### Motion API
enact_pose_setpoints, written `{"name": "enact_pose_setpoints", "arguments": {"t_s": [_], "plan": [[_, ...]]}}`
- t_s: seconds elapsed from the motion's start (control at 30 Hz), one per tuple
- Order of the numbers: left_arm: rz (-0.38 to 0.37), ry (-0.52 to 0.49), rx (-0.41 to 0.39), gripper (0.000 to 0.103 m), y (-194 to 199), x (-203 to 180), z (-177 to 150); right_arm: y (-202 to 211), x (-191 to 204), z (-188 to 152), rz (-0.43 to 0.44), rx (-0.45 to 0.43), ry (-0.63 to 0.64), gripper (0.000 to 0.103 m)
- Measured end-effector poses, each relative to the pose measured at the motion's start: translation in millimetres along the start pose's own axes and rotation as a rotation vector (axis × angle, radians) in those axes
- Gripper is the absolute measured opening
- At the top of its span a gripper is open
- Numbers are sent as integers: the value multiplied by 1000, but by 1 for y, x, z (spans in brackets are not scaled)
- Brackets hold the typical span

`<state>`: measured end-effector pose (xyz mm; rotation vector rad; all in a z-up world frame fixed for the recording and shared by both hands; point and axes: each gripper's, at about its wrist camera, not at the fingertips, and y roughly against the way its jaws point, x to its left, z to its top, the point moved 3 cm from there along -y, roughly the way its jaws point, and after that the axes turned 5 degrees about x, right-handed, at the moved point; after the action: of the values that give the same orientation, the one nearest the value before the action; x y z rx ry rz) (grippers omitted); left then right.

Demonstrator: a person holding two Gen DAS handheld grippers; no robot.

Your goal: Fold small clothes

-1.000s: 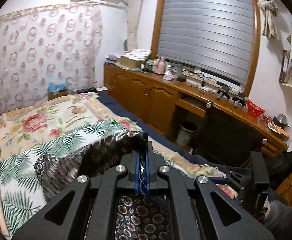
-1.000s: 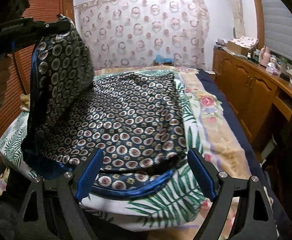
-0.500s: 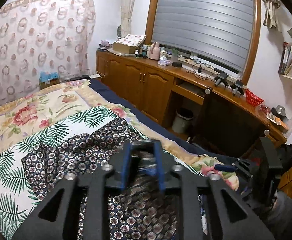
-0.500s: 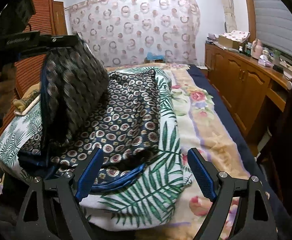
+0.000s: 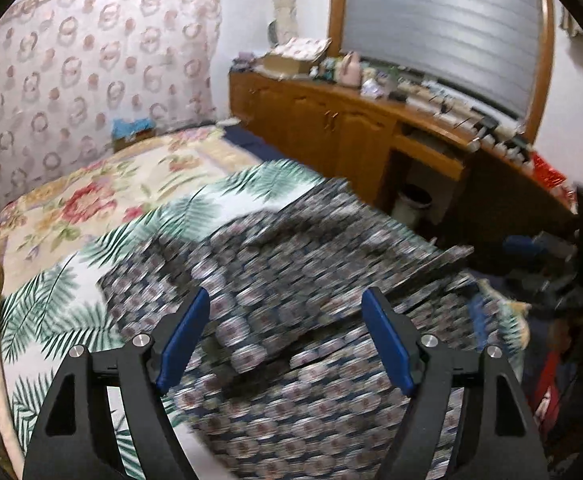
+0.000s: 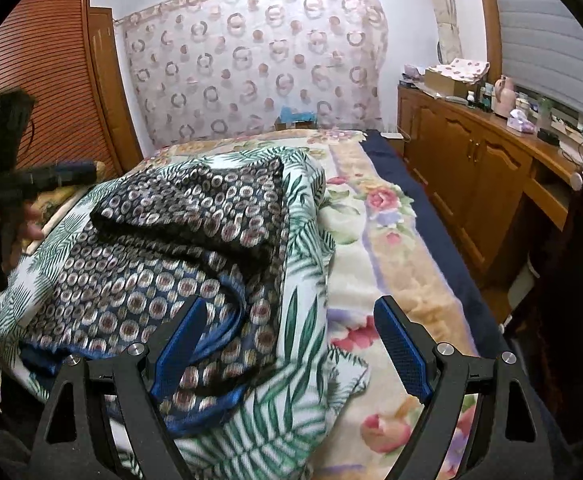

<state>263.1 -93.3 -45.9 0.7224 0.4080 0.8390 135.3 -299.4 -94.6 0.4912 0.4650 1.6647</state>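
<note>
Navy circle-print garment (image 6: 179,240) lies on palm-leaf cloth (image 6: 303,216) at near end of bed (image 6: 395,248), one side folded over itself, blue-trimmed hem bunched at near edge. Left gripper (image 5: 285,322) jaws just been opening, now spread wide above print, nothing pinched between blue pads (image 5: 183,336); left view motion-blurred. Right gripper (image 6: 287,334) gaping too, empty, hovering over hem and leaf cloth. Right view catches left gripper off at left edge, apart from fabric. Wooden cabinets (image 6: 471,168) along right wall.
</note>
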Motion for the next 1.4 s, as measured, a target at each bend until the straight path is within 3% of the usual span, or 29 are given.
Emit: {"name": "enact_pose_setpoints", "arguments": {"t_s": [0.17,0.43,0.77,0.9,1.03,1.27,1.37,1.4], "plan": [[54,32,67,79,-23,36,-19,-23,5,33,9,3,30,88],[67,61,124,79,-40,65,-37,-70,17,91,35,27,97,86],[9,69,25,79,-11,62,-20,-153,17,151,69,130,145,77],[39,83,-14,79,-8,70,-14,-187,12,164,90,193,134,61],[98,120,39,79,-29,89,-22,-211,5,177,109,236,106,49],[121,150,77,79,-44,106,-37,-234,-2,186,129,303,58,33],[124,149,102,79,-50,108,-41,-237,-2,190,151,298,50,17],[122,151,105,79,-50,108,-42,-235,-4,192,160,282,44,7]]}}
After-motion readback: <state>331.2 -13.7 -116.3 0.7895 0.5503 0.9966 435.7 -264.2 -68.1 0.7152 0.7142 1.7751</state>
